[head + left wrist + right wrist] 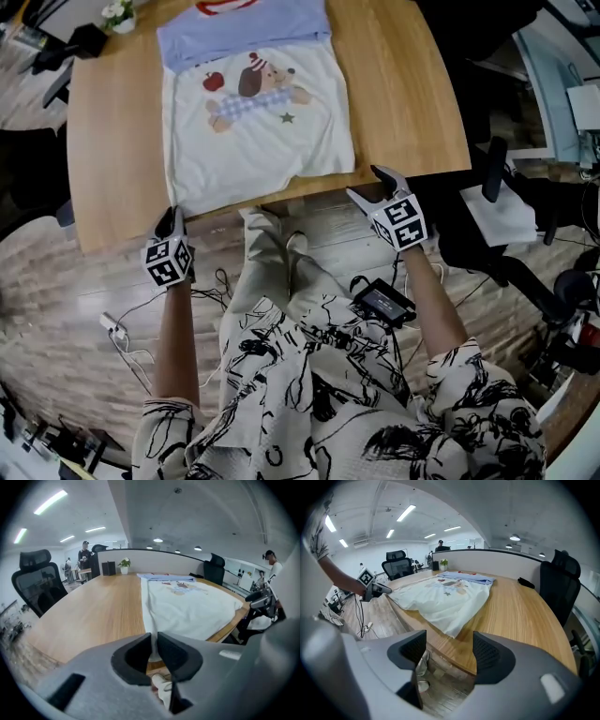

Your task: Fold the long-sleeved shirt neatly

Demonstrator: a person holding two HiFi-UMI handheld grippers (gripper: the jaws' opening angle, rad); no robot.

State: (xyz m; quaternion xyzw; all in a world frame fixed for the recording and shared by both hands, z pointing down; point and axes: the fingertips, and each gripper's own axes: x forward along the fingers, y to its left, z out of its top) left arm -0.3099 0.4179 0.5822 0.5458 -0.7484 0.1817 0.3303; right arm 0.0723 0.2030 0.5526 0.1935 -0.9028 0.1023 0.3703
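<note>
Head view: white shirt w/ cartoon dog print lies flat on wood surface, upper centre of frame, its bottom hem along the near edge. Blue cloth lies across its top end. L claw sits at the shirt's lower-left corner, at the surface edge. R claw is at the edge just right of the lower-right corner, not touching the shirt. Person's patterned sleeves and legs fill the bottom of frame.

L gripper view: L claw is nearly closed, pinching a thin bit of white shirt edge between its pads. Shirt spreads up and right of centre; bare surface at left. Small plant at the far end, black chair at left.

R gripper view: R claw is open, jaws wide apart, only surface edge and floor between them. Shirt corner lies just above the gap, apart from both pads. L claw shows at mid-left, at the shirt's other corner.
</note>
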